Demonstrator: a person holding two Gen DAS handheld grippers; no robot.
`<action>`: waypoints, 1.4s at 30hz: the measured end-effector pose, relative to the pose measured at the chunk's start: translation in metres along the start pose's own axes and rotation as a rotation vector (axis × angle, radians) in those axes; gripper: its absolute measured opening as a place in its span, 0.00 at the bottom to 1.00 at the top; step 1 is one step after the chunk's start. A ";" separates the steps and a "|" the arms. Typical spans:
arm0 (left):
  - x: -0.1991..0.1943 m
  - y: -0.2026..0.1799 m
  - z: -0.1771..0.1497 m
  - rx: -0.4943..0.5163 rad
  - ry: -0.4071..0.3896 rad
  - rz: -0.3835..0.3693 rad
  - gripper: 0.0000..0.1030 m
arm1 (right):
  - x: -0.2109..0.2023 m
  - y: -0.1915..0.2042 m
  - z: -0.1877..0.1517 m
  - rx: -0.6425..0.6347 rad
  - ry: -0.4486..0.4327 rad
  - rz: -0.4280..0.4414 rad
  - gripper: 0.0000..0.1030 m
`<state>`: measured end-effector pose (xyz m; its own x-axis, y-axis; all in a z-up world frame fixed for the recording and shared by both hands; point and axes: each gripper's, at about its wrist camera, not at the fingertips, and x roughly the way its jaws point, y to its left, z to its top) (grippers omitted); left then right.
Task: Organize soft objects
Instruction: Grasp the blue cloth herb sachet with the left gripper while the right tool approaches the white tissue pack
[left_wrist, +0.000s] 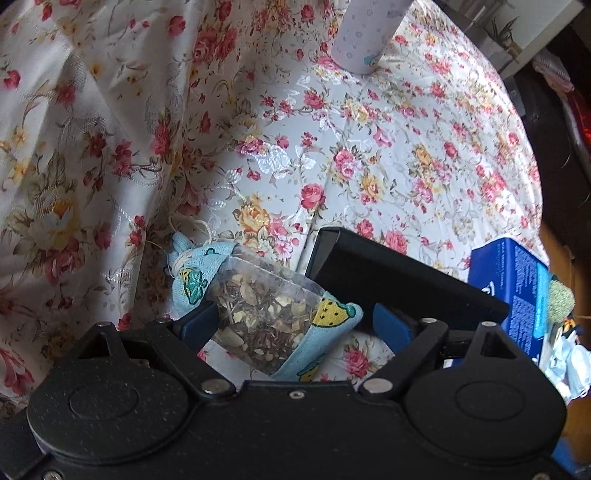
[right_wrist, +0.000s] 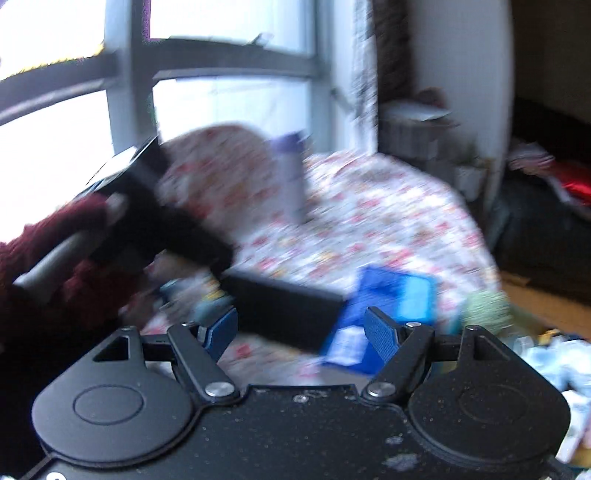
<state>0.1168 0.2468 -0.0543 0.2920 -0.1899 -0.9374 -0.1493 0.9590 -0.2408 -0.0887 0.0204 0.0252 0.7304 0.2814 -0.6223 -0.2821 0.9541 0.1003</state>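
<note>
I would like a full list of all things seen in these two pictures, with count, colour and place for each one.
Small cloth sachet with clear window showing dried herbs: one, light blue with yellow prints, on the bedspread, between the left claw's fingers.
Flat black rectangular case: one, black, beside the sachet.
Blue printed cardboard box: one, blue, at the bed's edge.
Pale lilac patterned cylinder: one, standing far on the bed.
Fuzzy green ball: one, beyond the box.
Floral bedspread: one, white with pink and yellow roses.
Window: one, grey-framed, behind the bed.
Left claw: black, blue pads, open.
Right claw: open, empty.
Dark red sleeve: one, holding the left claw.
</note>
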 end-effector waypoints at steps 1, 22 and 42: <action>-0.001 0.001 0.000 -0.006 -0.007 -0.007 0.85 | 0.009 0.006 0.000 0.016 0.040 0.004 0.72; -0.080 0.024 -0.021 -0.103 -0.577 0.028 0.89 | 0.133 0.056 0.018 0.393 0.514 0.025 0.72; -0.059 0.026 -0.014 -0.101 -0.434 -0.016 0.89 | 0.122 0.021 -0.004 0.285 0.512 -0.161 0.72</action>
<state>0.0828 0.2805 -0.0087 0.6617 -0.0779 -0.7458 -0.2271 0.9271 -0.2983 -0.0076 0.0748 -0.0516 0.3382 0.1138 -0.9342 0.0364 0.9903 0.1338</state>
